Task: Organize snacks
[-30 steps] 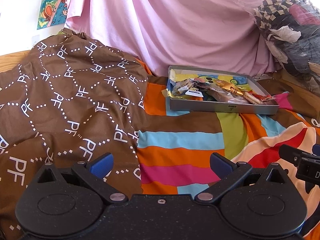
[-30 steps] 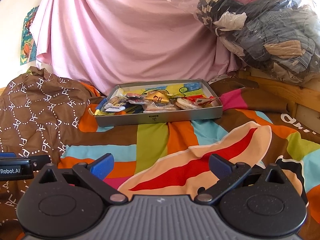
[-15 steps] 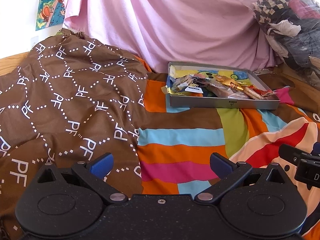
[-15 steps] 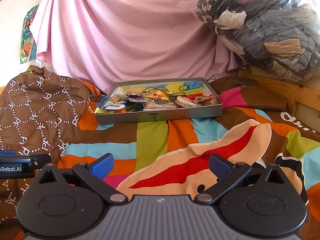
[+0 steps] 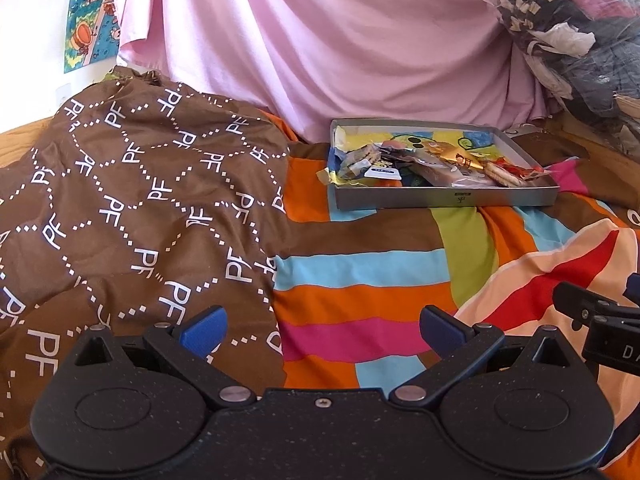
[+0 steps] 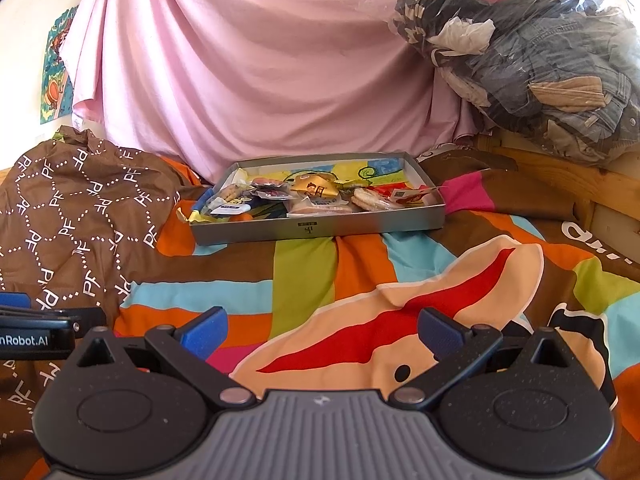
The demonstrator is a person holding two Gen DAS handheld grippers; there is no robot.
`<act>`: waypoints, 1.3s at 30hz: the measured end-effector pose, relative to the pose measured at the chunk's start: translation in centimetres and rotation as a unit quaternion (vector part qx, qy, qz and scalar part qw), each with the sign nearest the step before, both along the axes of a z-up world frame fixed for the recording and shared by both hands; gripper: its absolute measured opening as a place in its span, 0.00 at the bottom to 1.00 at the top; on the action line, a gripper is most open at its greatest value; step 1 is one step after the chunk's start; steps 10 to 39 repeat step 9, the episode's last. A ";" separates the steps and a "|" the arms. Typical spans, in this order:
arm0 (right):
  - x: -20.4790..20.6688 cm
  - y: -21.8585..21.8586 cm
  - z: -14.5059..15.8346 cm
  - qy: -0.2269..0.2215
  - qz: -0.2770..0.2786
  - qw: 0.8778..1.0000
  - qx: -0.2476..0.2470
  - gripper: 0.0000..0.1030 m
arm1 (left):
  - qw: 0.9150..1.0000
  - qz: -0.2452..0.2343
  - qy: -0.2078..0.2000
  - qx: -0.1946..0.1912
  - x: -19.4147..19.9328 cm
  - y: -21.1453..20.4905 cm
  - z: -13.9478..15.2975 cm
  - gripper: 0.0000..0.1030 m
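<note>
My left tongs (image 5: 320,330) and right tongs (image 6: 318,330) both spread, empty, low over bed. Snacks (image 6: 316,198) heaped in grey tray (image 6: 320,230) on striped bedspread (image 6: 304,272), toward far edge of bed. Tray long axis crosswise; dead ahead of right, ahead-right of left; right likely nearer. Only right view shows tray's far right corner clearly.

Open striped bedspread (image 6: 304,276) lies between both wide-open grippers and the grey tray (image 6: 320,228), offering a clear straight approach. A heaped brown blanket (image 5: 132,200) rises along the bed's left edge; a wooden frame (image 6: 560,184) and bagged clothes (image 6: 540,60) bound the right. Pink drape (image 6: 260,72) closes off the far edge, apparently just behind the tray.
</note>
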State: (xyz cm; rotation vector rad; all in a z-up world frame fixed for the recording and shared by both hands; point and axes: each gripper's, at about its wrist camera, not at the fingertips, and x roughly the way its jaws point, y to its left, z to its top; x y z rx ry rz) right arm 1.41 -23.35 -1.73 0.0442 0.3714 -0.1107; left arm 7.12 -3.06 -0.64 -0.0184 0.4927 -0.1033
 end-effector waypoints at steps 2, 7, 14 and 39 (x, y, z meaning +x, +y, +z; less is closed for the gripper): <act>0.0 0.0 0.0 0.000 0.000 1.000 0.000 1.00 | 1.000 0.002 0.001 -0.001 0.0 0.0 0.0 0.99; 0.0 0.1 -0.1 0.001 0.000 1.000 0.000 1.00 | 1.000 0.000 -0.002 0.002 -0.1 0.0 0.0 0.99; 0.1 0.1 -0.2 0.002 0.001 1.000 0.001 1.00 | 1.000 -0.001 0.001 0.000 0.0 0.0 -0.1 0.99; 0.1 0.1 -0.2 0.002 0.001 1.000 0.001 1.00 | 1.000 -0.001 0.001 0.000 0.0 0.0 -0.1 0.99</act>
